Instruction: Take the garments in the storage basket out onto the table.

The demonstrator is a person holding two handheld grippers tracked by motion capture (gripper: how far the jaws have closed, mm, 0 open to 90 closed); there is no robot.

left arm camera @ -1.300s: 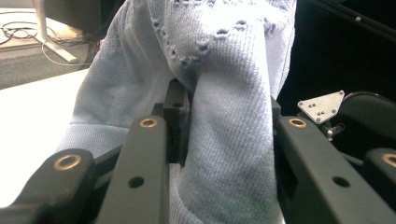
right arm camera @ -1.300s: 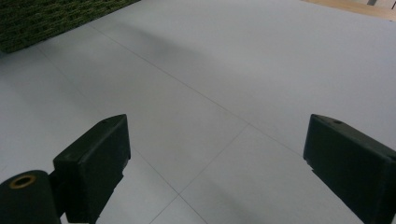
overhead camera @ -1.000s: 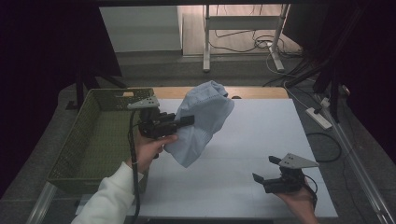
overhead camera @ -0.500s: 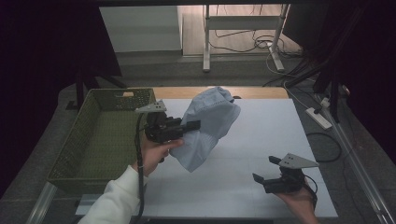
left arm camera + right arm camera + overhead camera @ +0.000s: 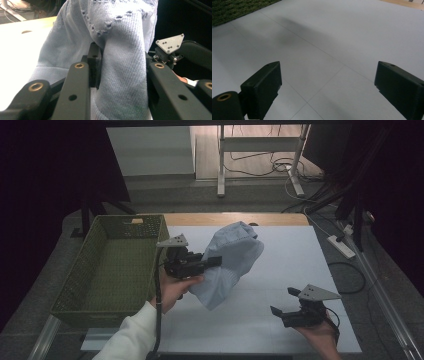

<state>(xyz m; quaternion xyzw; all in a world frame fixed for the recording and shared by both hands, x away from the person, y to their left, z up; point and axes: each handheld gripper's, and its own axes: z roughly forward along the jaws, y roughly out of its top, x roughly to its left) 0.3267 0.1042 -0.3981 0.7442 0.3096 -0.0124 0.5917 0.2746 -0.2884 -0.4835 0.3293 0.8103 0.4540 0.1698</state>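
Observation:
My left gripper [image 5: 214, 261] holds a light-blue knitted cloth [image 5: 231, 262] up over the middle of the white table [image 5: 280, 270], just right of the green basket [image 5: 100, 270]. The cloth hangs bunched from the jaws, its lower tip close to the table. In the left gripper view a thick fold of the cloth [image 5: 117, 37] is pressed between both black jaws of that gripper [image 5: 121, 65]. My right gripper [image 5: 281, 312] rests at the table's near right, open. Nothing but bare table lies between its pads [image 5: 262, 85] in the right gripper view [image 5: 330, 82].
The green mesh basket stands along the table's left side; its corner [image 5: 232, 7] shows at the top left of the right gripper view. A power strip [image 5: 341, 246] and cables lie on the floor to the right. A metal stand [image 5: 220, 165] is beyond the far edge.
The left gripper has carried the cloth to the right, away from the basket, and a little lower. The right gripper has stayed where it was.

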